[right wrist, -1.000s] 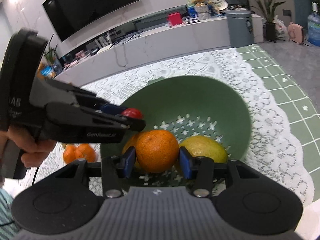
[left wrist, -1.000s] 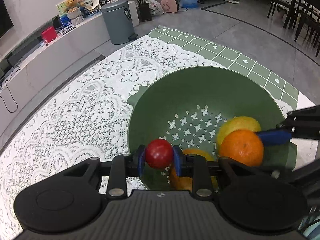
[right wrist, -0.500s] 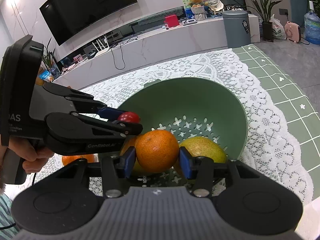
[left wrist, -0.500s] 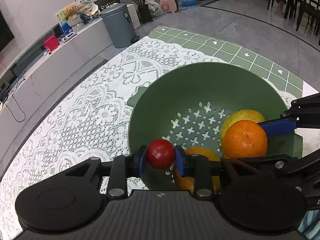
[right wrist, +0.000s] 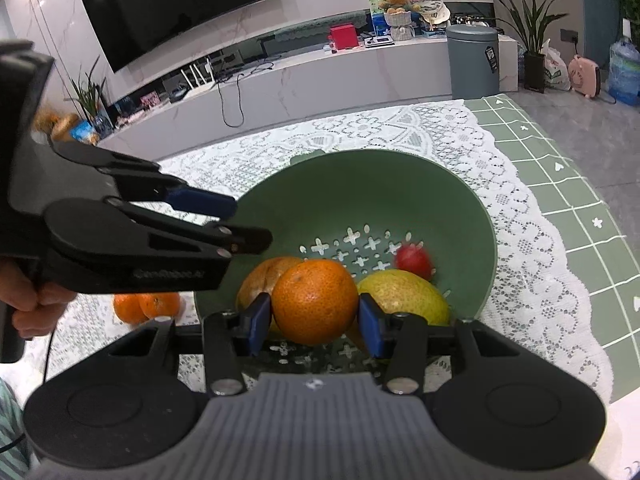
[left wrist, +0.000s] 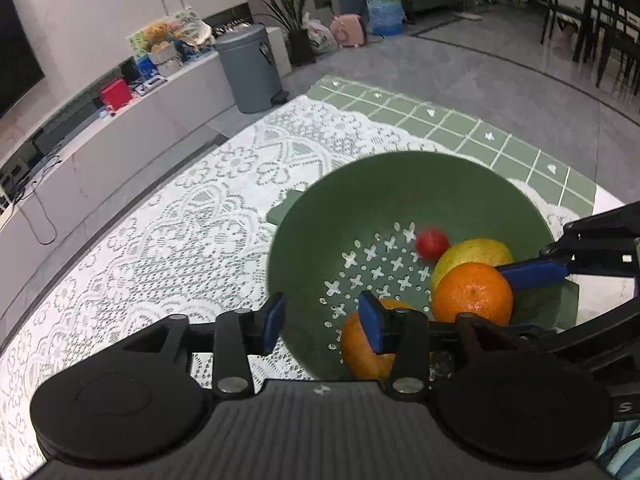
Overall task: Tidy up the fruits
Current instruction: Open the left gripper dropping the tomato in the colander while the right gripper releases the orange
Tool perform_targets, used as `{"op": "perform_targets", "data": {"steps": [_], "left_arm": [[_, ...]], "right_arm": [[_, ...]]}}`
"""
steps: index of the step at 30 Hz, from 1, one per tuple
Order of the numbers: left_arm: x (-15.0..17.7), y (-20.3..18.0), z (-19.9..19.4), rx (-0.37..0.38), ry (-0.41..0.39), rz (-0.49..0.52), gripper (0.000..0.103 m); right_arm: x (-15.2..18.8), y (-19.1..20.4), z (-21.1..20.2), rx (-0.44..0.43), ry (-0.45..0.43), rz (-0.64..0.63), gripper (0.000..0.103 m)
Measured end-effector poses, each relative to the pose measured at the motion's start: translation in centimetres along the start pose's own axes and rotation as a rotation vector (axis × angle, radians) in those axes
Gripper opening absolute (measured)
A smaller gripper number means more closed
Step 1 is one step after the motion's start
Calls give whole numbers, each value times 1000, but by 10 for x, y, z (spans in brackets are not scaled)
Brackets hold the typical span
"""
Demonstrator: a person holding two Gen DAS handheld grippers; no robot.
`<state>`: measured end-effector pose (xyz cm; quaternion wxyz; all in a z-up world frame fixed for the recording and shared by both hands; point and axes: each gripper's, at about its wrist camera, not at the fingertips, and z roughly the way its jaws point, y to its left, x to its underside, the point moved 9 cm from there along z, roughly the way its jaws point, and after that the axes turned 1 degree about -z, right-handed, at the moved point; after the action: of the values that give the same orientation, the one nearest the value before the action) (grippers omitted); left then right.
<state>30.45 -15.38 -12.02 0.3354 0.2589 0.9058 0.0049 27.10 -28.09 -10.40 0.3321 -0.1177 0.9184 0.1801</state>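
Left wrist view: left gripper point(left wrist: 322, 322) jaws just opened, nothing between them.
Red fruit point(left wrist: 431, 243): blurred, perhaps rolling, inside green colander point(left wrist: 400, 184), frame centre-right.
Right gripper point(right wrist: 316, 322): clamps an orange point(right wrist: 316, 300) over the colander's near rim.

Dark green plastic colander point(right wrist: 400, 184) showing cross-shaped holes, bright orange round mandarin point(right wrist: 315, 301), small red tomato point(right wrist: 414, 260), yellow-green lemon point(right wrist: 404, 294), white floral lace cloth point(left wrist: 160, 232) covering pale green checked mat point(right wrist: 568, 184)
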Motion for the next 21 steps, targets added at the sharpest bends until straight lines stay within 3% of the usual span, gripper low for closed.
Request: {"op": "perform_targets", "data": {"steps": [3, 12, 17, 19, 21], "left_arm": [[1, 6, -9, -44, -27, -16, 59], [22, 30, -37, -75, -55, -152, 60], [37, 37, -53, -115, -91, -158, 63], [44, 39, -57, -117, -84, -162, 63], [51, 42, -61, -116, -77, -173, 63]], "right_arm": [[2, 0, -1, 8, 6, 2, 45], [3, 5, 0, 36, 5, -18, 46], [3, 5, -1, 44, -1, -11, 46], [2, 3, -2, 47, -9, 2, 53], [2, 1, -2, 78, -13, 3, 65]]}}
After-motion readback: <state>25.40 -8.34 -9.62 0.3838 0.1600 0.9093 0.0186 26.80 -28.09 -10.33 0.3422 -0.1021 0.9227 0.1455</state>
